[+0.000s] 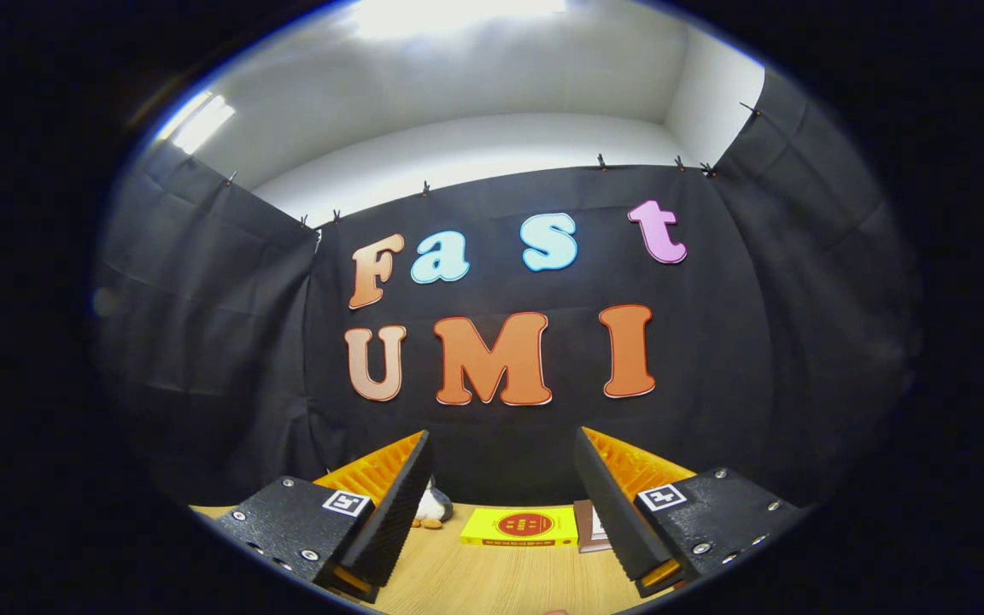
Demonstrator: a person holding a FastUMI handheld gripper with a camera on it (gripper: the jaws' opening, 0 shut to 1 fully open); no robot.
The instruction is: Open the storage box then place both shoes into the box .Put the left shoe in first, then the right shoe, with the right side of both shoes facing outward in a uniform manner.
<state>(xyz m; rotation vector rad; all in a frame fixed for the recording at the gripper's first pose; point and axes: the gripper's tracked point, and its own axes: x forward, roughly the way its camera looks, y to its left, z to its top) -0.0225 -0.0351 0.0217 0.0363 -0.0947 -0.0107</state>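
My gripper (505, 457) is held level above a wooden table (492, 581), pointing at the booth's black back wall. Its two fingers (398, 504) stand wide apart and nothing is between them. A small white thing with orange bits (430, 511), partly hidden by the left finger, lies at the back of the table; I cannot tell what it is.
A yellow book with a red round mark (519, 526) lies at the back of the table, beyond the fingers. A brownish book (588, 525) lies just right of it, partly behind the right finger. Black cloth walls close the booth on three sides.
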